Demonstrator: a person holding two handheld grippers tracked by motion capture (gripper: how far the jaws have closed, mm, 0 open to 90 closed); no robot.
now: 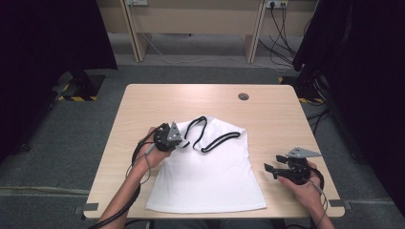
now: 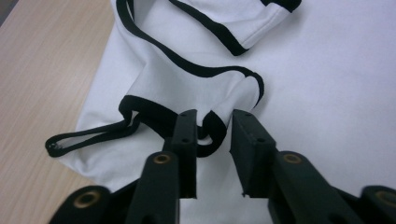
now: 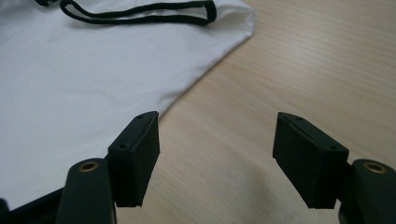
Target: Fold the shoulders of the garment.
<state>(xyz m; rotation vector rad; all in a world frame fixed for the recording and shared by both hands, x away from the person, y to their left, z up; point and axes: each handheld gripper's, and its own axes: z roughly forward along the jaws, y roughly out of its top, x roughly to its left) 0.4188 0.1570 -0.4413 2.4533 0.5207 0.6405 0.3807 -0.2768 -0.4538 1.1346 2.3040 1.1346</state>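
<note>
- Folding the white tank top [image 1: 210, 171] looks to be the work in hand, and the step under way is, as I judge it, letting go of the shoulder corner once it has been laid inward over the chest.
- The tank top lies flat in the middle of the wooden table [image 1: 143, 102], hem toward the person, its black-trimmed straps [image 1: 198, 125] at the far end, the left one doubled back onto the white cloth.
- The left gripper [image 2: 214, 126] sits at the garment's upper left, jaws parted a little; in the left gripper view a fold of black trim [image 2: 211, 135] lies between them, and the pads do not appear to press it.
- The right gripper [image 3: 217, 140] hovers over bare wood just beside the garment's right edge, jaws spread wide and empty.
- Next, I judge, the left gripper must lift clear without snagging the loop, while the right moves in to take the near side seam for the next fold.
</note>
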